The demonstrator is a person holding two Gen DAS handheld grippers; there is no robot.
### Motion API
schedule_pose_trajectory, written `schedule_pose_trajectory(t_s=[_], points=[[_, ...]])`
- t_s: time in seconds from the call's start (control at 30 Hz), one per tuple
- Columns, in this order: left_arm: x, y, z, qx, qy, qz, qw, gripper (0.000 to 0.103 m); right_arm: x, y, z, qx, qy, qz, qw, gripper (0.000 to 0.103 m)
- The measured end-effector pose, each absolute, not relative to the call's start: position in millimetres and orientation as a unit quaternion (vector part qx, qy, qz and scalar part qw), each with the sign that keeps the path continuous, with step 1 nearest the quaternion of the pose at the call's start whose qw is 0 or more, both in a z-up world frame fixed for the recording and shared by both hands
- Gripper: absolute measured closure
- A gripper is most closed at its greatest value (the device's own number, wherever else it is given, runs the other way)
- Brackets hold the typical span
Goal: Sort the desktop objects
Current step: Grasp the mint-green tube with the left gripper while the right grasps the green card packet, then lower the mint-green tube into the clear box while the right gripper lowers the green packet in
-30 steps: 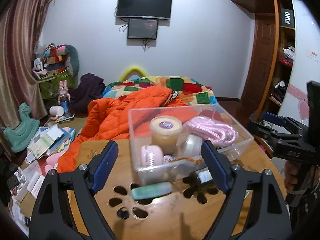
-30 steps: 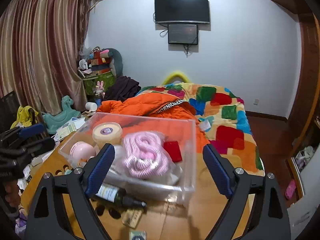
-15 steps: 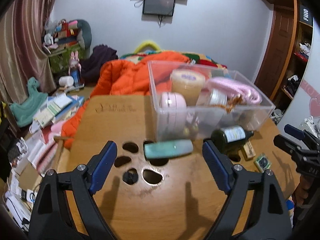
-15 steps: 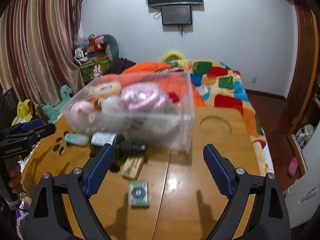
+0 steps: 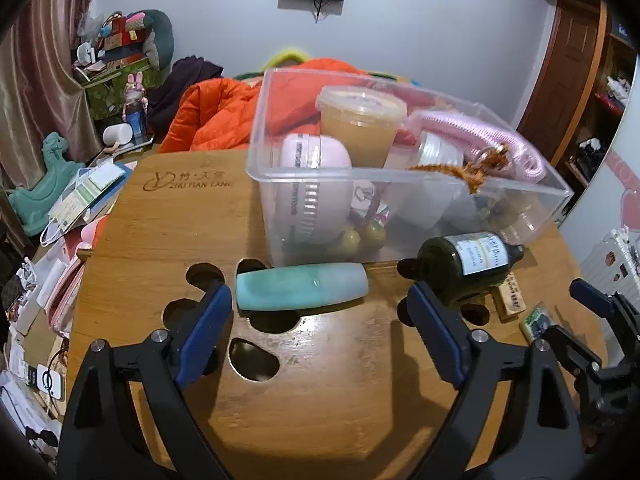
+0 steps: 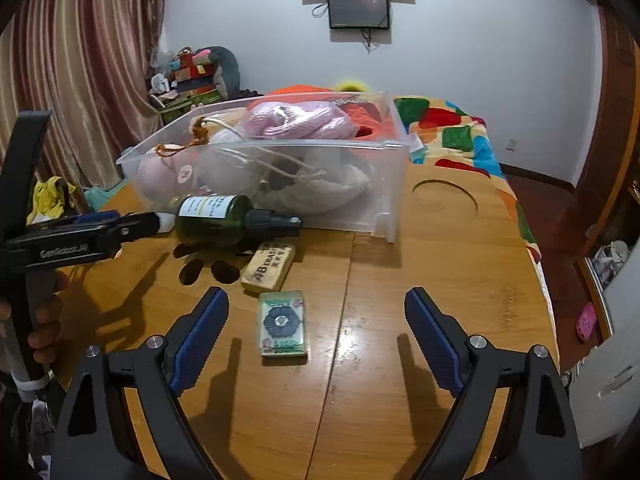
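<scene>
A teal tube [image 5: 302, 290] lies on the round wooden table [image 5: 320, 392] just past my left gripper [image 5: 316, 296]. That gripper's jaws are opening, with nothing pressed between them. To the tube's right a dark green spray bottle [image 5: 466, 260] lies on its side against the clear plastic bin [image 5: 400, 184]. My right gripper [image 6: 316, 296] hovers over the table, its jaws closing a little and touching nothing. A small clear block with a dark flower [image 6: 283, 328] lies under its left half. A tan eraser [image 6: 269, 266] rests between that block and the bottle [image 6: 216, 218].
The bin [image 6: 320, 146] holds a lidded cup, pink jars, a pink coiled cord and other small things. Cut-out holes [image 5: 252, 360] pierce the tabletop near my left gripper. Beyond the table are a bed with an orange quilt [image 5: 216, 112] and floor clutter [image 5: 80, 200] at left.
Both grippers have sunk and tipped down toward the table. The bin, once filling the middle of both views, now sits higher, and the tube, bottle, eraser and block have come close.
</scene>
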State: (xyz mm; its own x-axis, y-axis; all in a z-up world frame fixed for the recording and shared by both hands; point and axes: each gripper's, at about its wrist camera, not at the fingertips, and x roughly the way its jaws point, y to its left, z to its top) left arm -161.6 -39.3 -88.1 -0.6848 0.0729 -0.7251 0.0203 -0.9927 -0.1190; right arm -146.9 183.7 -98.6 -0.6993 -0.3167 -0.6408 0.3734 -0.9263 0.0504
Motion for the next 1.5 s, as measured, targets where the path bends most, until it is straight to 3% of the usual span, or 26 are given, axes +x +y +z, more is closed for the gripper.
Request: schedule_pose_trajectory(t_s=[0.1, 0.27, 0.4, 0.53, 0.67, 1.2, 1.5], points=[[-165.5, -37.7, -90.2, -0.402, -0.054, 0.914, 0.015, 0.013, -145.6, 177.2, -99.5, 0.339, 0.051, -0.918, 0.201, 0.023], [-172.8, -40.5, -94.4, -0.414, -0.052, 0.909, -0.002, 0.013, -147.5, 170.5, -107.3, 0.353, 0.061, -0.908, 0.219, 0.045], [-173.2, -38.6, -96.6, -0.414, -0.041, 0.909, -0.015, 0.014, -146.0, 167.1, -111.4, 0.356, 0.069, -0.904, 0.225, 0.055], [-170.9, -35.8, -97.2, -0.408, -0.031, 0.912, -0.026, 0.028, -142.9, 164.9, -112.4, 0.351, 0.073, -0.905, 0.23, 0.068], [-169.9, -34.5, -96.6, -0.404, -0.031, 0.914, -0.021, 0.03, -140.3, 165.5, -112.3, 0.35, 0.073, -0.904, 0.235, 0.08], [-141.2, -37.1, -80.9, -0.366, -0.051, 0.929, 0.004, 0.03, -138.5, 176.4, -95.4, 0.337, 0.046, -0.908, 0.245, 0.081], [-117.7, -27.1, -45.2, -0.31, -0.034, 0.95, 0.021, 0.03, -139.5, 181.9, -79.0, 0.318, 0.055, -0.92, 0.223, 0.081]])
